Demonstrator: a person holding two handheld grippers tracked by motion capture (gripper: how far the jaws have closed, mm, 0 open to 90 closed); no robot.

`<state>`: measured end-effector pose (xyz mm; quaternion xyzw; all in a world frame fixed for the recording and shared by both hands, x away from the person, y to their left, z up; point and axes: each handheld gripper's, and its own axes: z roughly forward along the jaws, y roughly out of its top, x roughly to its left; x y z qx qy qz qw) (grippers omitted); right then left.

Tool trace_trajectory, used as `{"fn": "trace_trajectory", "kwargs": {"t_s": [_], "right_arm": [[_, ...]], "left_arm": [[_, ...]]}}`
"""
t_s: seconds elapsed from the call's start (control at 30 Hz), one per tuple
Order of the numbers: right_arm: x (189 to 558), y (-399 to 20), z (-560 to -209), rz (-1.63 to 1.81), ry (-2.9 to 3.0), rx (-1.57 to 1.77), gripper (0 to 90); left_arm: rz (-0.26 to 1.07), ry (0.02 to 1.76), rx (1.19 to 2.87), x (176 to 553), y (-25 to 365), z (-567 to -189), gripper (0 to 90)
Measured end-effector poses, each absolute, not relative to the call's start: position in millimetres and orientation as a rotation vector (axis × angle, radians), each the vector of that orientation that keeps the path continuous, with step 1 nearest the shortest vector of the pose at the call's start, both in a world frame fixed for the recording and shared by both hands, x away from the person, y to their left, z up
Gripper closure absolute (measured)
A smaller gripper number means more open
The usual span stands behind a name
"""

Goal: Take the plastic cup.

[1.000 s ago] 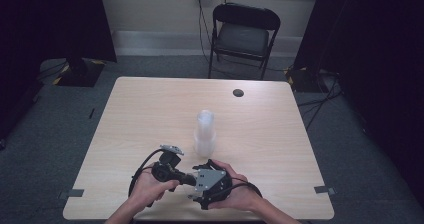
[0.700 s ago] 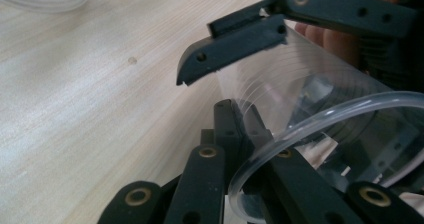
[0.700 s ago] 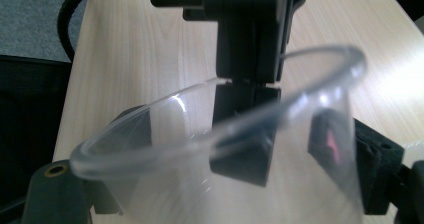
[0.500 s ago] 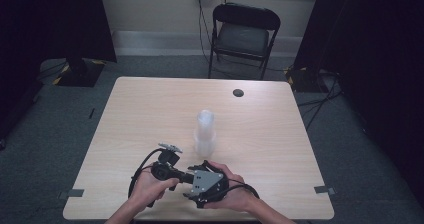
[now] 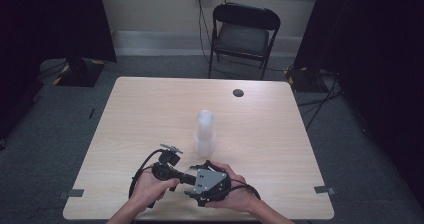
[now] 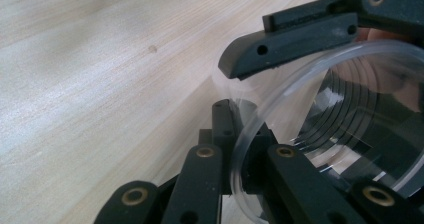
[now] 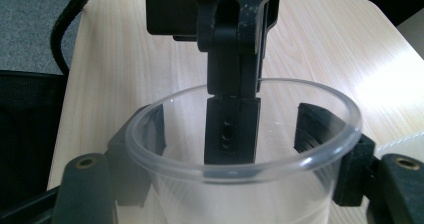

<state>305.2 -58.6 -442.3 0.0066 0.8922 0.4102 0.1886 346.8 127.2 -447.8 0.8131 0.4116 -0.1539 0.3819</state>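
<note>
Clear cup [image 7: 240, 184], right gripper [image 7: 240, 149] jaws prob. closed in

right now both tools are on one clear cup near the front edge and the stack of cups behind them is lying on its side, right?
Not quite. The stack of cups stands upright on the table, as the high view shows. The rest holds: the left tool and right tool are both on one clear cup.

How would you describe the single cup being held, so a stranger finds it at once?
On the wooden table, look at the near edge, where two hands meet. The clear plastic cup sits between both tools there, its rim pinched, unlike the upright cup stack standing alone at mid-table.
</note>
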Motion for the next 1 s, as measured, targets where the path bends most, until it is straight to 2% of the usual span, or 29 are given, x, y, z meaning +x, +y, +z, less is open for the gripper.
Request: {"fn": "trace_trajectory", "kwargs": {"t_s": [0.17, 0.37, 0.47, 0.5, 0.53, 0.6, 0.67, 0.9, 1.0], "right_arm": [[305.6, -60.2, -442.2, 1.173, 2.505, 0.033, 29.7], [308.9, -65.5, -440.0, 1.209, 2.486, 0.074, 30.1], [311.7, -69.0, -439.4, 1.212, 2.483, 0.100, 30.2], [312.8, -70.4, -439.5, 1.216, 2.484, 0.108, 30.2], [312.8, -70.4, -439.5, 1.216, 2.484, 0.108, 30.2], [315.0, -73.4, -440.1, 1.225, 2.485, 0.133, 30.2], [317.9, -77.0, -440.8, 1.224, 2.493, 0.171, 30.2], [326.8, -85.6, -442.1, 1.251, 2.508, 0.274, 30.1], [332.2, -89.3, -443.3, 1.249, 2.508, 0.333, 30.3]], "left_arm": [[-0.383, 1.022, 2.063, 346.8, 127.9, -447.1, 86.5], [-0.338, 0.954, 2.027, 346.2, 129.9, -444.7, 79.5], [-0.314, 0.915, 1.988, 344.8, 131.2, -441.6, 69.8], [-0.265, 0.906, 1.955, 343.1, 133.1, -438.0, 69.0], [-0.265, 0.906, 1.955, 343.1, 133.1, -438.0, 63.7], [-0.262, 0.903, 1.949, 343.6, 134.0, -437.2, 61.0], [-0.169, 0.924, 1.937, 342.1, 137.0, -434.7, 53.1], [-0.098, 0.906, 1.869, 340.4, 144.5, -430.1, 42.2], [-0.084, 0.929, 1.850, 341.2, 146.8, -429.9, 34.0]]}}
